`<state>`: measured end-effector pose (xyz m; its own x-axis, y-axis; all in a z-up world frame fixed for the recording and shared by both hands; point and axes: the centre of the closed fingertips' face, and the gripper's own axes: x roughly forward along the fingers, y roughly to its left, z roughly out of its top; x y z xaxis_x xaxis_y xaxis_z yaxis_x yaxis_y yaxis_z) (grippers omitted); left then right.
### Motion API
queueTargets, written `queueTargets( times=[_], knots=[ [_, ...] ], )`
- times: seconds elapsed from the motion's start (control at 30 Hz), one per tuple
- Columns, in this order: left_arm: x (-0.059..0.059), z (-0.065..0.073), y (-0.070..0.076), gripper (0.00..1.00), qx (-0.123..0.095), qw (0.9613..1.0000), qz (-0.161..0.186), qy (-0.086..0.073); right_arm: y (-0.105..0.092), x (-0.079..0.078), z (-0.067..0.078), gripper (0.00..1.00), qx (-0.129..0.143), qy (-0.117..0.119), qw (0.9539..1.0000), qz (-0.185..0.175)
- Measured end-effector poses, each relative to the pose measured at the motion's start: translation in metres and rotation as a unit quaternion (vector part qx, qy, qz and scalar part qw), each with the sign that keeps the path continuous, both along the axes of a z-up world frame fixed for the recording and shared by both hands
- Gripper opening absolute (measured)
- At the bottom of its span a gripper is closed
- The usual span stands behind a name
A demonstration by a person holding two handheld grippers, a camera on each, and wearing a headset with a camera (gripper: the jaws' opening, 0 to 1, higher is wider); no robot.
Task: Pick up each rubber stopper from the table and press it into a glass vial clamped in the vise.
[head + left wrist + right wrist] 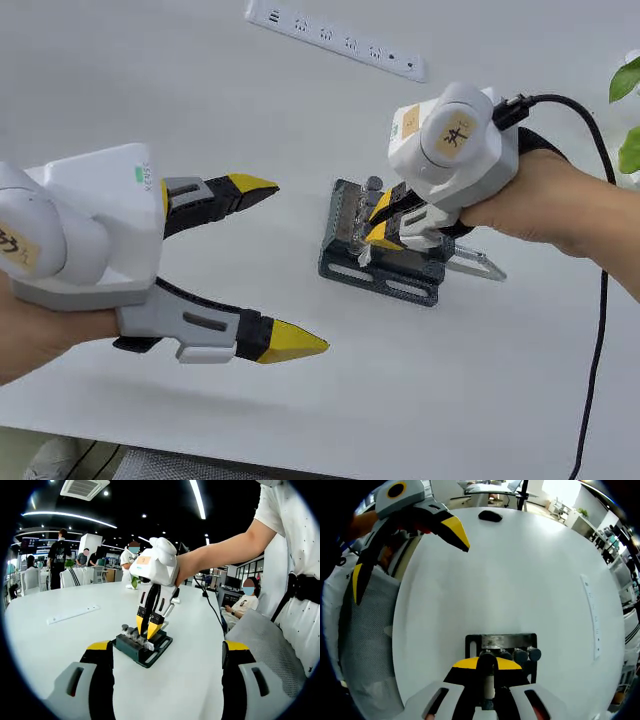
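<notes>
A black vise [385,281] stands on the white table and clamps a row of glass vials; three of them [520,655] carry dark rubber stoppers. My right gripper [378,222] points down over the near end of the row, shut on a dark stopper [486,660] between its yellow tips. From the left gripper view the right gripper [148,627] meets the vise [145,655] from above, beside stoppered vials [128,630]. My left gripper [275,263] hovers wide open left of the vise, holding nothing. It shows as the left gripper [410,567] in the right gripper view.
A white power strip [335,38] lies at the table's far edge. A black cable [601,300] trails from the right gripper down the right side. Green leaves [627,80] poke in at the right edge. A small black object [490,516] lies farther along the table.
</notes>
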<state>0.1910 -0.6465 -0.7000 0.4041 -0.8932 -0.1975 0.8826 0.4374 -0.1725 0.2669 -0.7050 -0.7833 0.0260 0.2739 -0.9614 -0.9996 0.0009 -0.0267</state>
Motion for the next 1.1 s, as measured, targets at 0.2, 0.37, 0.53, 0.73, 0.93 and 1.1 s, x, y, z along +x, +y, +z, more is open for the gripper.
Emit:
queueTargets(
  times=[0.2,0.37,0.53,0.73,0.93,1.1],
  knots=[
    [0.0002,0.0014,-0.0024,0.89,-0.001,1.0,-0.003,0.0,-0.001,0.0009,-0.0006,0.06,-0.003,-0.011,0.9999,0.005],
    [-0.0001,0.0027,-0.003,0.89,0.0,1.0,-0.004,0.0,-0.0026,0.0016,-0.0004,0.07,0.001,-0.012,0.9999,0.007],
    [-0.0006,0.0013,-0.0024,0.89,0.003,1.0,-0.003,0.001,-0.001,0.0002,-0.0006,0.07,0.004,-0.012,0.9999,0.001],
    [-0.0015,0.0006,-0.0029,0.88,0.002,1.0,-0.003,0.003,0.0,0.0004,-0.0005,0.08,0.01,-0.009,0.9999,0.0],
    [-0.0013,0.0001,-0.0033,0.88,0.002,1.0,-0.004,0.003,-0.0004,-0.0002,0.0035,0.09,0.019,-0.009,0.9998,-0.007],
    [-0.0021,0.0005,-0.0045,0.87,0.002,1.0,-0.006,0.002,0.0003,0.0033,0.0044,0.1,0.028,-0.015,0.9994,-0.012]
  ],
)
